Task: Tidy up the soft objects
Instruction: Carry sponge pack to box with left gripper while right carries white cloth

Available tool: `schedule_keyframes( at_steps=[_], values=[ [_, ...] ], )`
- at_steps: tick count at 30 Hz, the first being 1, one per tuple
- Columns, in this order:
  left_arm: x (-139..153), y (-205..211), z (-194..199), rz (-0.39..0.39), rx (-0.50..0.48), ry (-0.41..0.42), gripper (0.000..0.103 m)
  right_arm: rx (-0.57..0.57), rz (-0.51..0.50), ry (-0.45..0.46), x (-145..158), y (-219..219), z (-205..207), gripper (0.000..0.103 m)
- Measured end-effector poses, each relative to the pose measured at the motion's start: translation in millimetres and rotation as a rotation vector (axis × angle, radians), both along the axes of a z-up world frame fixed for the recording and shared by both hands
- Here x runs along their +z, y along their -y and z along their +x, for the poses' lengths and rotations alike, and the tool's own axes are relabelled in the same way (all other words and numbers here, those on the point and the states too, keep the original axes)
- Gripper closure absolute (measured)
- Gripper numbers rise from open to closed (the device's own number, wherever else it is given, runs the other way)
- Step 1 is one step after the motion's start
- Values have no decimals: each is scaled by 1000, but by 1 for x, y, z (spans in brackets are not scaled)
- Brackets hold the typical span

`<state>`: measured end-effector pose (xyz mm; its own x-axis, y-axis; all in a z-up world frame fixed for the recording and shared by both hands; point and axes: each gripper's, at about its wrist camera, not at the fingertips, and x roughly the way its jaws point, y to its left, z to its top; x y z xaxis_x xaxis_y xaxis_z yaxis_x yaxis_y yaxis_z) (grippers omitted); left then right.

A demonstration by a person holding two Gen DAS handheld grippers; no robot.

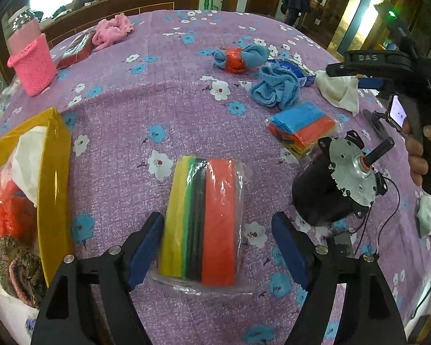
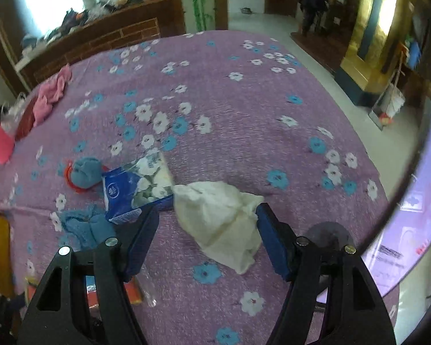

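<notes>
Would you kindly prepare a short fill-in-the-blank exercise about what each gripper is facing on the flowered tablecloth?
1. The left gripper is open around a plastic-wrapped pack of sponge cloths whose widest stripe is ____.
2. The right gripper is open around a crumpled ____ cloth.
3. The yellow box lies to the ____ of the pack in the left wrist view.
4. The basket at the far left is ____.

Missing words: red; white; left; pink

Left gripper low over the table, jaws wide apart, blue pads clear of any contact. Right gripper likewise spread wide, tilted down; from the left wrist view a hand grips its handle at far right.
</notes>
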<state>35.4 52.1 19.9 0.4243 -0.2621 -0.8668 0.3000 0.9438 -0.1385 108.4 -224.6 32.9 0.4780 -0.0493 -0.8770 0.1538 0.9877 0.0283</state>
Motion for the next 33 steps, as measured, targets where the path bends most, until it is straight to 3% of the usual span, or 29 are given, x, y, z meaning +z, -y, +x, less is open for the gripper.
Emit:
schedule_keyframes(
  at_steps=[4, 5, 6, 7, 8, 9, 10, 13, 23, 29, 33],
  values=[
    [0, 0, -2, -3, 6, 11, 30, -20, -19, -48, -13, 0, 10, 34],
    [0, 0, -3, 15, 11, 23, 38, -33, -9, -62, -18, 3, 11, 34],
    [0, 0, -5, 41, 15, 38, 56, -40, 6, -72, -21, 5, 13, 34],
    [1, -1, -6, 58, 22, 49, 62, -45, 26, -83, -26, 8, 13, 37],
    [2, -5, -6, 31, 30, 43, 63, -45, 32, -90, -29, 9, 11, 43],
    [2, -7, -6, 13, 40, 38, 65, -44, 24, -93, -30, 9, 10, 57],
    [3, -10, -6, 0, 52, 36, 66, -47, 0, -82, -29, 9, 8, 68],
    [7, -16, -9, -37, 70, 37, 66, -43, 34, -63, -25, 10, -2, 79],
    [39, -45, -53, -146, 99, 97, 66, 8, 121, 32, 19, -1, -55, 81],
    [59, -87, -98, -234, 162, 148, 66, 76, 172, 85, 49, -23, -93, 81],
    [66, -124, -128, -254, 220, 176, 66, 145, 198, 114, 66, -50, -112, 81]
  ],
)
